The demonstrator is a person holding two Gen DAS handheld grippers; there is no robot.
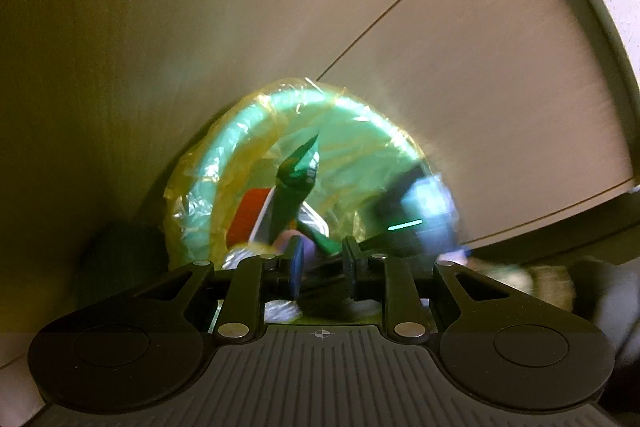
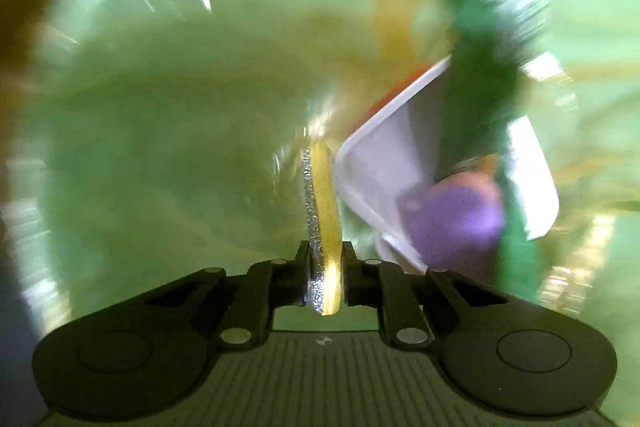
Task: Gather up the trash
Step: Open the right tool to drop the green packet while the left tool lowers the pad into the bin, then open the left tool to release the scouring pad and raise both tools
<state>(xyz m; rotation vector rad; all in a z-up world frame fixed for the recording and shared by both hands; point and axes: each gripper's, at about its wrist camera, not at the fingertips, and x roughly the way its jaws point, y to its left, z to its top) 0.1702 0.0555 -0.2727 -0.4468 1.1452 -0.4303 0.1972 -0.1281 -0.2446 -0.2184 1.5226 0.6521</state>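
Trash in the round green bin (image 1: 360, 115) with its yellowish plastic liner (image 1: 188, 195): right gripper (image 2: 325, 267) fingers clamp a flat yellow-and-silver wrapper (image 2: 322, 195) inside it; left gripper (image 1: 322, 267) fingers pinch a green wrapper (image 1: 294, 187).

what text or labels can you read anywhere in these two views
None can be read.
Green wrapper in the bin: a small pale print patch, too small and blurred to read.
Red and white packet: no lettering shows.
Yellow and silver wrapper in the right gripper: no print, only glitter.
White tray and purple item: motion-blurred, nothing legible.
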